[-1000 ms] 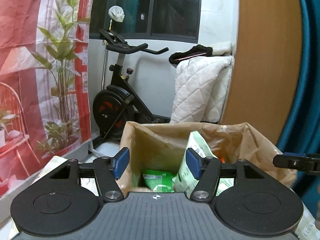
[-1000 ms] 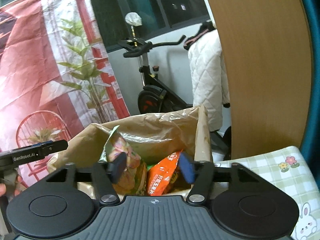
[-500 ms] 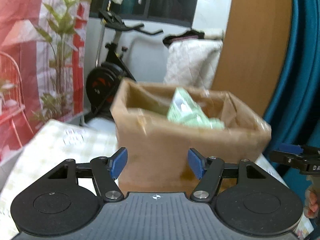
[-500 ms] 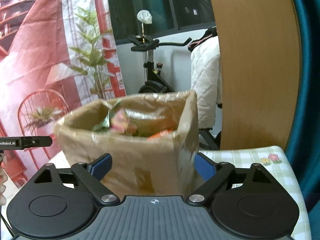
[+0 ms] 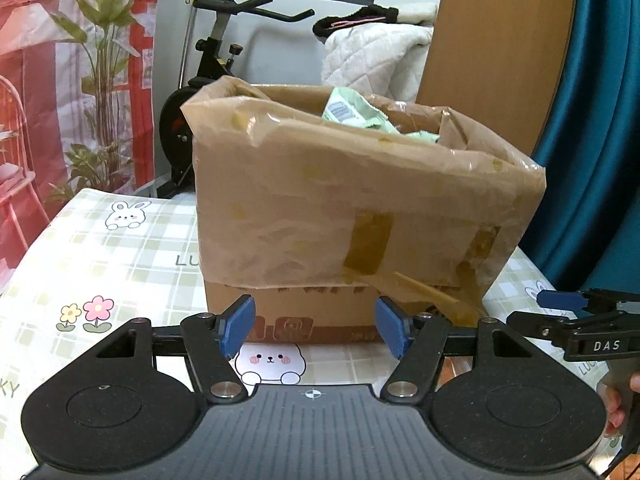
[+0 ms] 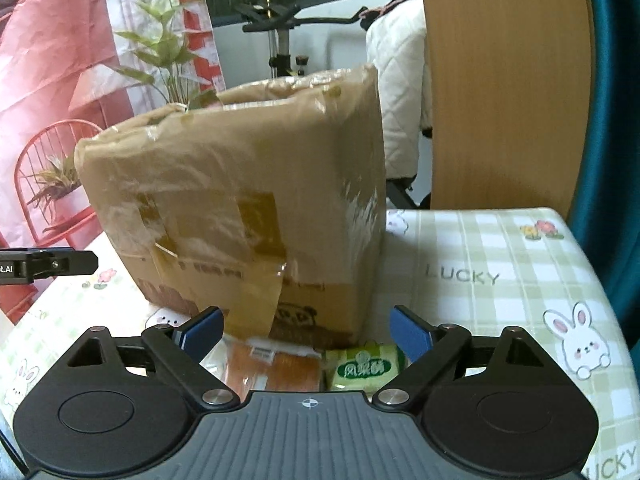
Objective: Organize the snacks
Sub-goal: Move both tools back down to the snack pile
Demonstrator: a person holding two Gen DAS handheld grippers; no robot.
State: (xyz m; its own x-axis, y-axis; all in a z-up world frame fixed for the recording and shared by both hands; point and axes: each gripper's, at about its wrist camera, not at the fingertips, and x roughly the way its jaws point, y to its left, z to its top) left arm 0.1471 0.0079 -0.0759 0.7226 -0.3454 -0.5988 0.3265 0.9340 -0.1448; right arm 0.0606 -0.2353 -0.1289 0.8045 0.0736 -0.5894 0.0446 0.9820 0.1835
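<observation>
Both tools, left tool (image 5: 315, 327) and right tool (image 6: 308, 330), gaped empty before the box (image 5: 352, 204); the light, crinkly green snack pack (image 6: 366, 367) looked best pinched across its soft middle.

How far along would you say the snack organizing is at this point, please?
Partly done: a green packet already pokes out of the taped cardboard box. Nothing is in hand; the left gripper and right gripper are both open. Left to pack: the orange packet and small green snack lying on the table before the box.
</observation>
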